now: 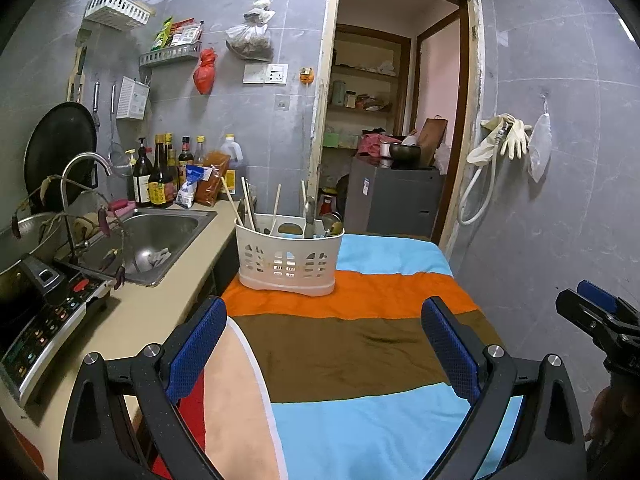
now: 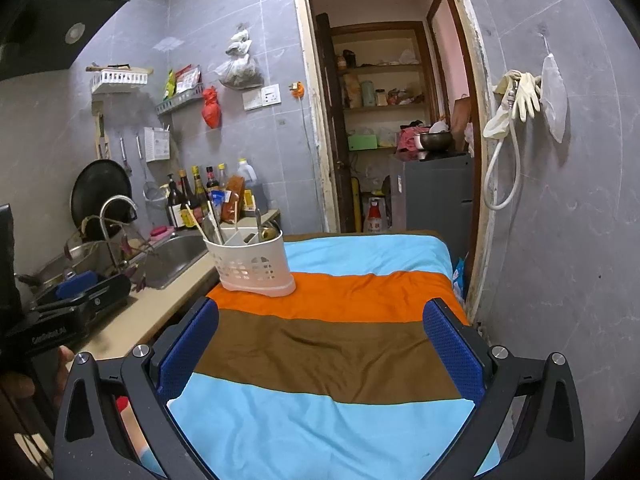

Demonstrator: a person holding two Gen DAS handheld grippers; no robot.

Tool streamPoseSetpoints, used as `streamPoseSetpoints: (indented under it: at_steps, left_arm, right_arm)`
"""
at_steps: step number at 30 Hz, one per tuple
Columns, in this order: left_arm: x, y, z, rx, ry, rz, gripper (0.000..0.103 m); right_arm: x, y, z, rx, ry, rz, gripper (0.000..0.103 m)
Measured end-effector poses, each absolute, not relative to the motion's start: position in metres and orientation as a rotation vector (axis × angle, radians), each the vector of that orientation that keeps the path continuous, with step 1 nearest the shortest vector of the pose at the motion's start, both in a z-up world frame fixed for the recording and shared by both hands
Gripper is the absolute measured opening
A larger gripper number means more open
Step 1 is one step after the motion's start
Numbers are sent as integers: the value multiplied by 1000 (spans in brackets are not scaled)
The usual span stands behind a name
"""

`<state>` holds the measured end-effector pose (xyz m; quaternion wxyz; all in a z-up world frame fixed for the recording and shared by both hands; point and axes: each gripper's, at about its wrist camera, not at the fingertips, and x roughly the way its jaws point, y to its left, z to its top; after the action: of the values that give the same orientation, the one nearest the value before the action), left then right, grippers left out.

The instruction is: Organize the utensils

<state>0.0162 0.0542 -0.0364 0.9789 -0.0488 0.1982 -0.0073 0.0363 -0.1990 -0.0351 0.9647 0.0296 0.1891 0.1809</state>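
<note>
A white slotted utensil holder (image 1: 289,258) stands on the orange stripe of a striped cloth (image 1: 352,356), far middle of the table; it also shows in the right wrist view (image 2: 252,262). Chopsticks (image 1: 248,204), a knife and spoons (image 1: 333,222) stand in it. My left gripper (image 1: 324,320) is open and empty, held above the cloth short of the holder. My right gripper (image 2: 320,324) is open and empty, to the holder's right and nearer. Each gripper shows at the edge of the other's view, the right one (image 1: 600,312) and the left one (image 2: 76,296).
A counter at the left holds a steel sink (image 1: 160,236) with a faucet (image 1: 84,168), an induction cooker (image 1: 44,320), sauce bottles (image 1: 160,176) and a black pan (image 1: 60,152). A doorway (image 1: 396,120) lies behind the table. Rubber gloves (image 1: 508,138) hang on the right wall.
</note>
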Motion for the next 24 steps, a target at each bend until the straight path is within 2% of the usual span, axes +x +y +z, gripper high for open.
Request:
streamPoseSetpoints:
  at_steps: [24]
  left_arm:
    - [13,57,-35,-121,396,-10,95]
  right_arm:
    - [37,-199,-34,60,380,365,103]
